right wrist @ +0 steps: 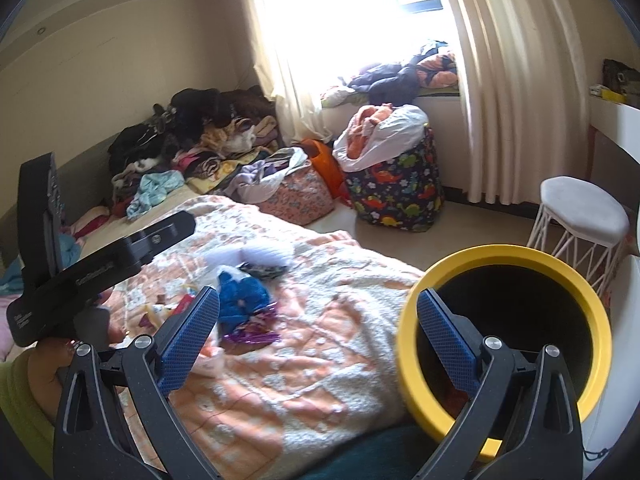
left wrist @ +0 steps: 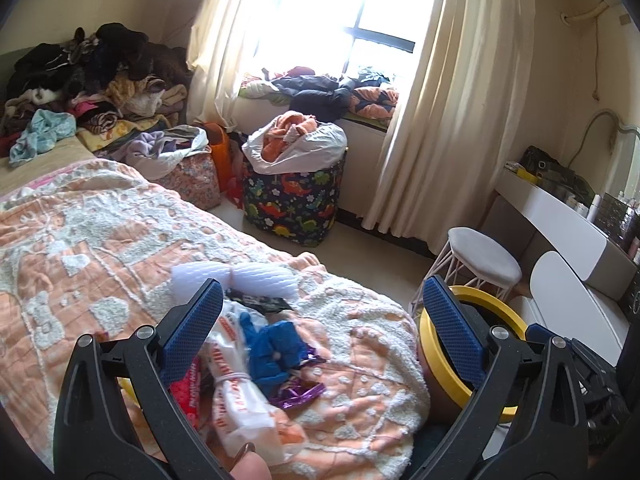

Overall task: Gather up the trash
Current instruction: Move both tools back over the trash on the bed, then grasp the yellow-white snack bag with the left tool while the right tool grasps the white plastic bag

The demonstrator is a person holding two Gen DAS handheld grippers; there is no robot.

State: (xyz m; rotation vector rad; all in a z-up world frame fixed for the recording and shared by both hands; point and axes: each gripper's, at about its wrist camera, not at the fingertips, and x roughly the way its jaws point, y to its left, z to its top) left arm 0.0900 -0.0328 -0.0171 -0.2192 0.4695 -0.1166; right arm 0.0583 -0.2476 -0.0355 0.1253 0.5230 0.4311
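Note:
A heap of trash lies on the orange and white bedspread [left wrist: 92,240]: a crumpled blue wrapper [left wrist: 276,350], a white plastic bag with red print [left wrist: 236,396], purple foil [left wrist: 300,394], a red packet [left wrist: 186,390] and white foam netting [left wrist: 248,276]. My left gripper [left wrist: 320,344] is open and empty, straddling the heap just above it. A yellow-rimmed bin [right wrist: 508,340] stands at the bed's edge. My right gripper [right wrist: 320,344] is open and empty, with its right finger inside the bin's rim. The blue wrapper [right wrist: 240,296] and purple foil [right wrist: 252,336] show left of it.
Piled clothes [left wrist: 88,76] cover the far bed. A dinosaur-print hamper [left wrist: 296,200] and a floral bag [left wrist: 192,180] stand on the floor by the curtained window. A white stool [left wrist: 480,260] and a white dresser [left wrist: 568,224] stand at the right.

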